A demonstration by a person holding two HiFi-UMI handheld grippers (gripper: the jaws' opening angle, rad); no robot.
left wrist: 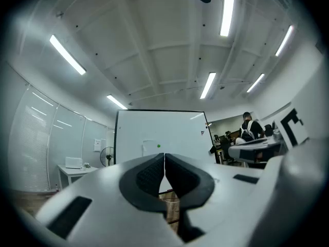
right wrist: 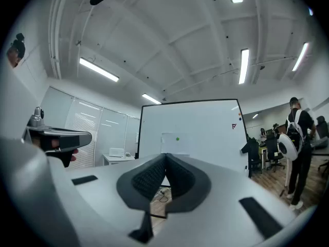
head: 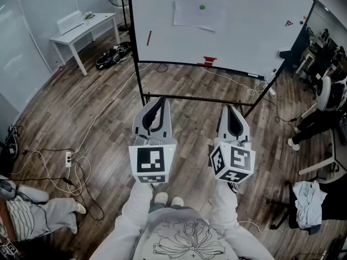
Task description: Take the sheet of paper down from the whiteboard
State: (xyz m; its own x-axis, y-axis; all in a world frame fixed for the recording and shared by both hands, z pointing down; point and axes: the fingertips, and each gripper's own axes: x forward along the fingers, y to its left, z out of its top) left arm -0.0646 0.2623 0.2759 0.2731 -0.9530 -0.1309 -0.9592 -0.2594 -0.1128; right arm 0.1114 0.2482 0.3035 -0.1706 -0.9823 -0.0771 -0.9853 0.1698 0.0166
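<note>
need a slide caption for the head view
The left gripper and right gripper, both shut and empty, face a whiteboard with a sheet of paper under a green magnet.

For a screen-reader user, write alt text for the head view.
Two handheld grippers, the left gripper and the right gripper, both shut and empty, point across a wood floor toward a whiteboard standing some way off. A sheet of paper is held on the board by a green magnet. A white table stands to the left.

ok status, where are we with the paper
Left gripper, right gripper shut, empty. Sheet of paper up on whiteboard under green magnet. Cable on floor ahead.
</note>
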